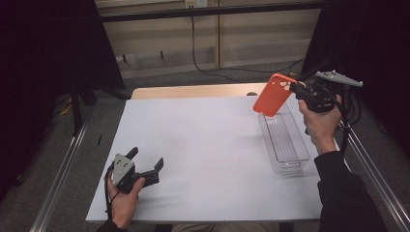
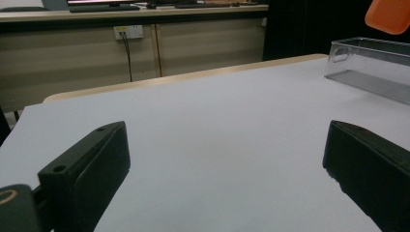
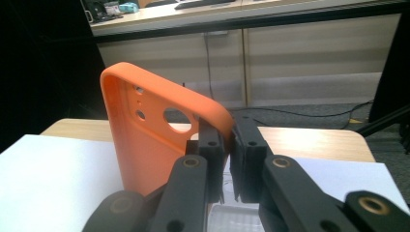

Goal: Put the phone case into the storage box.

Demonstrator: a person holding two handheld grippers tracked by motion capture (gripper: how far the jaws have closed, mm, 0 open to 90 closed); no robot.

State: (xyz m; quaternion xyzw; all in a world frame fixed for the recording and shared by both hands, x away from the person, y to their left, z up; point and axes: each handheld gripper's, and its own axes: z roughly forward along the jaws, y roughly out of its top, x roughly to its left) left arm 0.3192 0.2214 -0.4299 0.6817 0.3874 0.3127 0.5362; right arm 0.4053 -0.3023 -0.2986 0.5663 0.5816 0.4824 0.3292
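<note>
— One orange phone case (image 1: pixel 274 94) is the thing in hand here. It is a soft-looking shell with rounded corners, a raised lip around its edge and a cluster of cut-outs near one end: one large round hole and a few small ones.

— Where is it?

— Held up in the air at about two o'clock over the white table sheet (image 1: pixel 208 145), tilted, just above the far end of the clear plastic bin (image 1: pixel 285 140). The right gripper (image 1: pixel 296 90) pinches it by its edge near the camera holes, jaws nearly together with the case rim between them.

— And the other hand?

— The left gripper (image 1: pixel 145 162) rests low at about eight o'clock on the sheet, jaws spread wide with nothing between them, well apart from the case and the bin.

— What does each camera add?

— The right gripper view shows the case (image 3: pixel 145 140) from its hollow inner side, with the holes and the lip plain to see, and the pads (image 3: pixel 212 145) clamped on its rim; the high view gives just a smooth orange slab. The left gripper view catches a corner of the case (image 2: pixel 389 17) at one o'clock, hanging above the bin (image 2: pixel 367 67), whose clear wall and handle slot show better there. The high view alone shows both hands and the bin's ribbed floor.
</note>
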